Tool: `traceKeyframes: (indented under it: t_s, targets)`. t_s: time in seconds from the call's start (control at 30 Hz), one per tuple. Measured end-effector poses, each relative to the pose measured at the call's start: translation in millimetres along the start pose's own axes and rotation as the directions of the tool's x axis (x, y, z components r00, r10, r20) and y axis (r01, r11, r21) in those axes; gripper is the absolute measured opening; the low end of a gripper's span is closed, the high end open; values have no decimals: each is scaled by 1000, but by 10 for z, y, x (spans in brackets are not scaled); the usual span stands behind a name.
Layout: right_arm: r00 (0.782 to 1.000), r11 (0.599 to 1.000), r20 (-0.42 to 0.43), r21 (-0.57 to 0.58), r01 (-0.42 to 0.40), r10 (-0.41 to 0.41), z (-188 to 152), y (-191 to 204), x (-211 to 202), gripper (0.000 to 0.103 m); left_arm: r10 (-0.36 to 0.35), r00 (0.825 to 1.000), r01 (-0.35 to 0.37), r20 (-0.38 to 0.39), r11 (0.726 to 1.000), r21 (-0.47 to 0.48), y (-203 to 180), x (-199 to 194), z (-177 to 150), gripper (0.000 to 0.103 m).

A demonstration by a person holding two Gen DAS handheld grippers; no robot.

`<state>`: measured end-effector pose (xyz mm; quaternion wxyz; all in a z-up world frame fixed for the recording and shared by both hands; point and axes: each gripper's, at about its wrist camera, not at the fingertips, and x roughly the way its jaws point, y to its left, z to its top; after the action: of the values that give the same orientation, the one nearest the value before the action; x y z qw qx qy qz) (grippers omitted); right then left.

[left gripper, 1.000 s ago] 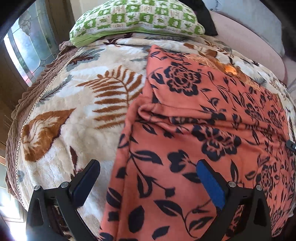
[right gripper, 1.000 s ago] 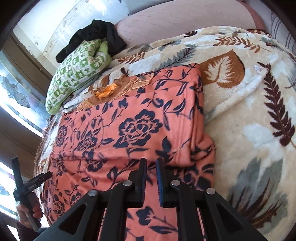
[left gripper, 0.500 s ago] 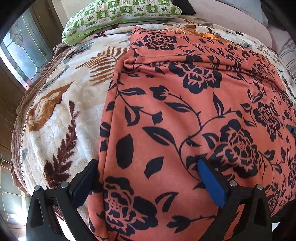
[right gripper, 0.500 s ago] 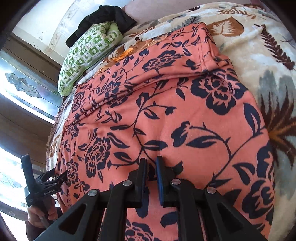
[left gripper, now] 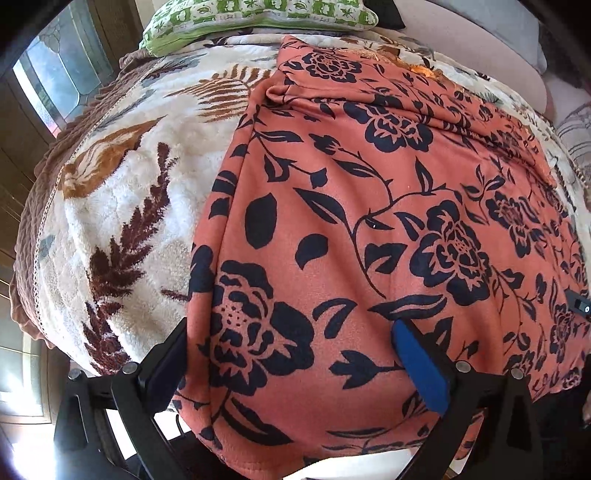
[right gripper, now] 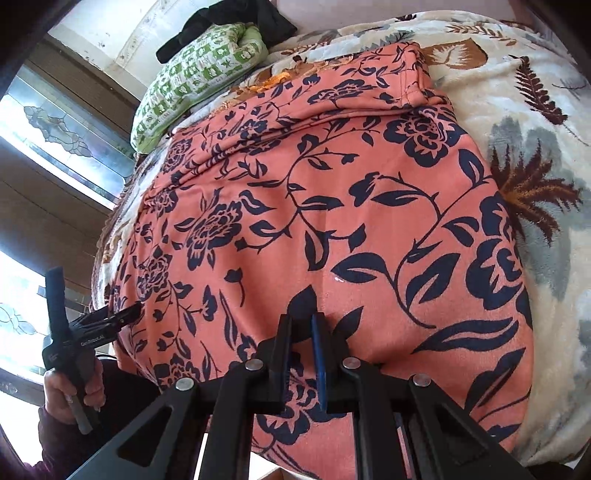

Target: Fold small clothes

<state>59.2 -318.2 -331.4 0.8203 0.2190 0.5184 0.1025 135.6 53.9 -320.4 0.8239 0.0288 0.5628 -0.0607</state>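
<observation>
1. Cloth (left gripper: 369,206) fills the centre of both frames: an orange piece with a dark flower print, spread over the blanket (left gripper: 122,206), its near hem hanging off the bed edge at the bottom of each frame.
2. Your right gripper (right gripper: 301,332), bottom centre of the right view, has its jaws nearly together on a pinch of the cloth's near edge; the fabric bunches up between them, so it looks held.
3. Your left gripper (left gripper: 291,354), at the bottom of the left view, stands wide open, with one finger at the cloth's left edge and the blue pad (left gripper: 417,365) over the print. It holds nothing.
4. A fold already lies across the far end, in the upper part of both frames, just short of the pillow (left gripper: 258,14).
5. Risk: only one corner is pinned. Lift now and the left side would likely sag and skew the fold.
6. Risk: the left jaws straddle the edge of cloth and blanket. Close there and you may catch the fleece pile with the cloth.
7. Risk: the right pinch looks shallow, close to the hem; a hard pull could slip it free.
</observation>
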Motion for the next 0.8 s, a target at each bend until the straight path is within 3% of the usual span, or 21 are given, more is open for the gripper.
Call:
traceKeyframes:
  t_s: [0.1,0.17,0.2,0.23,0.33,0.43,0.53,0.6,0.8]
  targets:
    - [993,993,37,-12,-114,114,44,90,-97,17,39,999,-36,33,995,-89,266,-176,55,103]
    - [985,986,66,-61,-153,157,74,240,-143,46,81,996,-74,47,989,-128,447,-285,90,102]
    - [983,982,69,-91,-164,171,83,324,-139,84,91,995,-84,44,986,-145,533,-317,105,102]
    - [980,978,81,-114,-174,184,74,401,-131,96,95,995,-88,33,983,-163,609,-330,114,102]
    - [970,962,71,-168,-217,231,27,628,-36,96,93,996,-91,5,977,-195,728,-315,75,102]
    - [975,955,24,-208,-210,220,-46,790,133,96,96,995,-99,-23,982,-160,692,-236,-28,102]
    - [982,953,7,-239,-184,191,-118,846,198,96,59,997,-66,-54,989,-134,605,-133,-89,87]
    - [982,953,23,-246,-175,186,-123,829,178,96,45,996,-54,-74,990,-128,577,-78,-100,75]
    - [977,970,130,-197,-139,166,-25,586,-123,96,67,994,-78,-83,987,-141,631,-101,-133,73]
